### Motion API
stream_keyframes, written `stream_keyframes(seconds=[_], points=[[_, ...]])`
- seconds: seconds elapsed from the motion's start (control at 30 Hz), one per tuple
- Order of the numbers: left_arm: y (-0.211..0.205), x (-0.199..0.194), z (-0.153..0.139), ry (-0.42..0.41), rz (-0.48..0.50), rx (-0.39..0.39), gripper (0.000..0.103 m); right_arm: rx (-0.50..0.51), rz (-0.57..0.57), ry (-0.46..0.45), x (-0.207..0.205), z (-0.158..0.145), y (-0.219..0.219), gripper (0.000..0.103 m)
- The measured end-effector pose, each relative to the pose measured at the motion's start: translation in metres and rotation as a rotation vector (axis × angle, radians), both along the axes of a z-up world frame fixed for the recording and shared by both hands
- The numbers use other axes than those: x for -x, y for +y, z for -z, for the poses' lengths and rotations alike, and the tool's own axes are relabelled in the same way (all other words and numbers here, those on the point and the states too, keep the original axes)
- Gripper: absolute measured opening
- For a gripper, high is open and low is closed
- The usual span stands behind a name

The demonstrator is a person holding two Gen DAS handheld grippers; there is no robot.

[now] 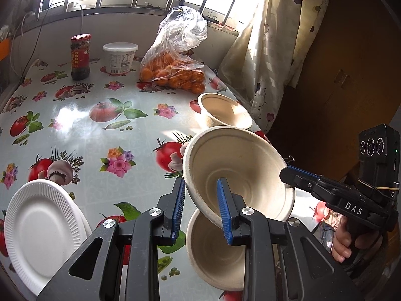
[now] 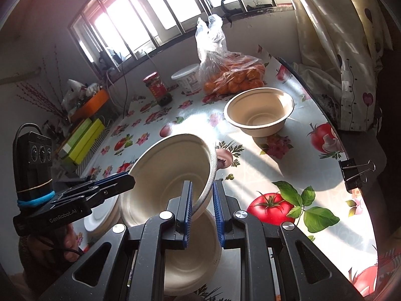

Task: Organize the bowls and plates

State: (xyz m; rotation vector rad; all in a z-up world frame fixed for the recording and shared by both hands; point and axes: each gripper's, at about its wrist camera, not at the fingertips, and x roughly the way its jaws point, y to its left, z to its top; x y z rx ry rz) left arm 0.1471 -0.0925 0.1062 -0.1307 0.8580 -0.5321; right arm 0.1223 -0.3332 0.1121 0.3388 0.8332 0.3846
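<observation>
A beige paper bowl (image 1: 238, 165) (image 2: 173, 165) hangs tilted above the table, held from both sides. My left gripper (image 1: 200, 183) (image 2: 130, 179) is shut on its left wall. The bowl's opposite rim sits between the blue pads of my right gripper (image 2: 202, 183) (image 1: 284, 173), which is shut on it. Directly under the held bowl a second beige bowl (image 1: 215, 250) (image 2: 190, 250) stands upright on the table. A third bowl (image 1: 225, 113) (image 2: 260, 110) stands farther back near the table's right edge. White paper plates (image 1: 40, 225) (image 2: 100, 215) lie stacked at the near left.
A floral oilcloth table (image 1: 100, 138) carries a red-lidded jar (image 1: 80, 56), a white tub (image 1: 119, 57) and a plastic bag of oranges (image 1: 175, 72) at the back. A curtain (image 1: 263, 50) hangs past the right edge, where a binder clip (image 2: 356, 173) is fixed. Boxes (image 2: 82, 140) lie far left.
</observation>
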Motion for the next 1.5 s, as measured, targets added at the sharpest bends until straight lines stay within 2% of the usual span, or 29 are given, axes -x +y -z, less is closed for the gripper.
stream_keyframes(seconds=[0.8, 1.5], points=[[0.005, 0.043, 0.015, 0.011, 0.013, -0.019, 0.027, 0.027, 0.019, -0.008, 0.053, 0.011, 0.010, 0.018], [0.001, 0.053, 0.029, 0.030, 0.016, -0.057, 0.027, 0.057, 0.029, 0.010, 0.068, 0.025, 0.013, 0.018]])
